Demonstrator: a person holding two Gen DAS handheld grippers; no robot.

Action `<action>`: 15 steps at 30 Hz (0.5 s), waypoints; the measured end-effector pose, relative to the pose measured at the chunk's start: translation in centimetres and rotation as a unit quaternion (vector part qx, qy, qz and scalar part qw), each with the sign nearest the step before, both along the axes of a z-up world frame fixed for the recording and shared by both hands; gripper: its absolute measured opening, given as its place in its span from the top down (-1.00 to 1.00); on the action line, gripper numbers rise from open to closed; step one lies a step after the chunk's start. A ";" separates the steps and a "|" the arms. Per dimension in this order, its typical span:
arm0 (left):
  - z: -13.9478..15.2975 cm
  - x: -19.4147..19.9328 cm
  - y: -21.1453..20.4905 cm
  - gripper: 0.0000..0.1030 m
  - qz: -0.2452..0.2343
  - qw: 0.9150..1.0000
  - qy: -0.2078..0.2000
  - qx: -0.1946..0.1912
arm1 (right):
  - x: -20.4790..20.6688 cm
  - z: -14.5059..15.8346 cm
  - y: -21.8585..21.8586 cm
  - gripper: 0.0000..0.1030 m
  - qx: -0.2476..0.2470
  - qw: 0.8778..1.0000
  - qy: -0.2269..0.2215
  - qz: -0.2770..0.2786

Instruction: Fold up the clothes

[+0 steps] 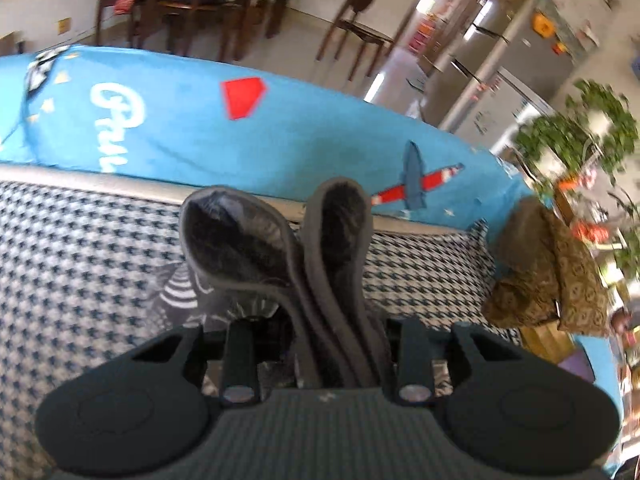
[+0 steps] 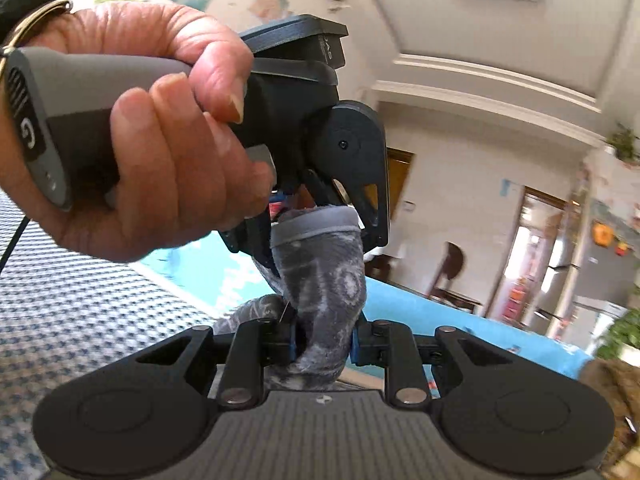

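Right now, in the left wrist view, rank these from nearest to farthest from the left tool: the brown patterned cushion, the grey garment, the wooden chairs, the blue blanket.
1. grey garment: clamped in the left tool, centre.
2. blue blanket: draped just beyond, across the middle.
3. brown patterned cushion: off right; close to the blanket, hard to separate.
4. wooden chairs: top, on the floor behind.

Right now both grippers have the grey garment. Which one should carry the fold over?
Left, probably. The left gripper pinches the grey garment by its banded edge and hangs above, with room to sweep. The right gripper clamps it lower down, nearer the checked surface, so it suits as the anchor.
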State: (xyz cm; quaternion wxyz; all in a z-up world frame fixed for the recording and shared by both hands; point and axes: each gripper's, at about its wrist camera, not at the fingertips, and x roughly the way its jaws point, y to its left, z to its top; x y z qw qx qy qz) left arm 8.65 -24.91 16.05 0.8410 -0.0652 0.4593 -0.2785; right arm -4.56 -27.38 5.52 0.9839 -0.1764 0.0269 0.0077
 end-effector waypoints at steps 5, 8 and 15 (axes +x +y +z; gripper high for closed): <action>-1.7 0.0 -5.3 0.39 -0.031 0.999 0.002 0.022 | 1.2 -0.4 -3.2 0.58 0.020 0.999 0.008 -0.046; -3.0 0.1 -7.8 0.25 -0.044 0.999 0.000 0.033 | 2.1 -0.9 -4.7 0.58 0.035 0.997 0.021 -0.070; -5.5 0.2 -9.5 0.00 -0.061 0.998 0.018 0.030 | 1.4 -3.0 -8.0 0.58 0.104 0.986 0.080 -0.100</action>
